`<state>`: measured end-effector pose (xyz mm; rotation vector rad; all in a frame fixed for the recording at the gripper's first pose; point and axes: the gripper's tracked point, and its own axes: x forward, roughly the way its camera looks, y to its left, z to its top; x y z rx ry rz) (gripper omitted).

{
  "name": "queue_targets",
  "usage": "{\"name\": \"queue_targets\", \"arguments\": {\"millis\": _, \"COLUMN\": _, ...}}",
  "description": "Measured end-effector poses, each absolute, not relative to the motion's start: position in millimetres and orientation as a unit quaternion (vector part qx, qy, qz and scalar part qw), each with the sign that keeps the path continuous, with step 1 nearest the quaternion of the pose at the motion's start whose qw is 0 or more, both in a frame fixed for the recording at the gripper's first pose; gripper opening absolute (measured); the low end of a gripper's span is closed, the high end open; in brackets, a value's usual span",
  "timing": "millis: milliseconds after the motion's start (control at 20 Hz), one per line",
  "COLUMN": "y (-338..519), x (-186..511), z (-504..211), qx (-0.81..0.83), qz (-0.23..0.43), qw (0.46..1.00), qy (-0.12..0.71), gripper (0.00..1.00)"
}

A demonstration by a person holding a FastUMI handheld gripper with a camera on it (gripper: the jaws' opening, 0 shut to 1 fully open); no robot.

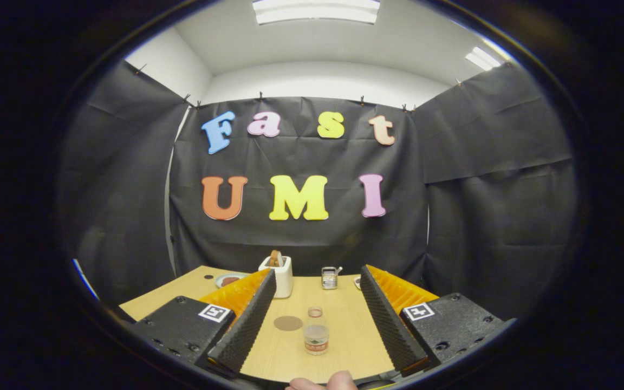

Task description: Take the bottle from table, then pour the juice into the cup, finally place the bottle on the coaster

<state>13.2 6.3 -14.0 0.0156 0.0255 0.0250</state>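
The tool (317, 319) was spread wide, with nothing between its fingers, and was aimed along the counter (344, 346) at the bottle (316, 331). The bottle stood upright on the counter, in the gap between the two fingers and touching neither; that alignment suited a straight advance to grasp it. The round coaster (288, 323) lay flat just beside the bottle and was unoccupied, which kept the final placement spot free. A small metal cup (330, 278) stood further back, beyond the fingertips, well apart from the bottle. A white toaster (281, 275) stood near it, and a plate (229, 280) lay partly behind one finger. By this layout the task was judged to be at its first step: the bottle had not been gripped.
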Motion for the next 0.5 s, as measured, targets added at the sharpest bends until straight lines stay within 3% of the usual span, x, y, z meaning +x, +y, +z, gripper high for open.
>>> {"name": "queue_targets", "arguments": {"millis": 500, "y": 6.7, "x": 20.8, "z": -25.5, "qx": 0.009, "qz": 0.016, "qw": 1.0, "qy": 0.024, "gripper": 1.0}}
